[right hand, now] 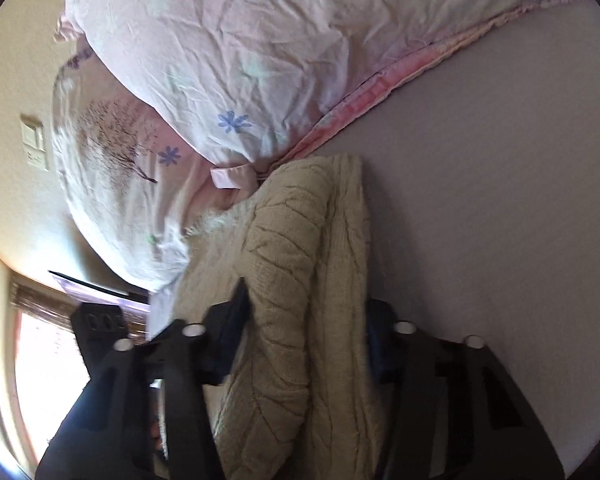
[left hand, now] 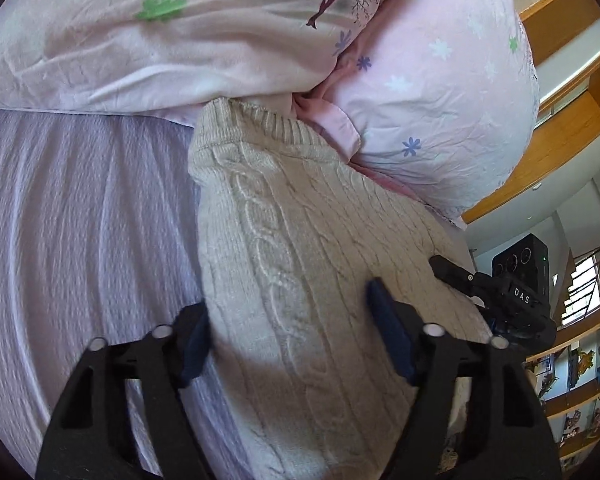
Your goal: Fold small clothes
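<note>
Cream cable-knit sweater (left hand: 300,248) laid on the bed (left hand: 80,220) against pink pillows (left hand: 440,92), straddled by left gripper (left hand: 288,332) and right gripper (right hand: 306,332), jaws of both spread open.

Readable text: the white letters "DAS".
Carrier: the right gripper (left hand: 518,298), a black device seen in the left wrist view; the letters sit on its dark body.
Place: right edge of the frame, a little below the middle.
Right wrist view: no lettering can be read.
</note>
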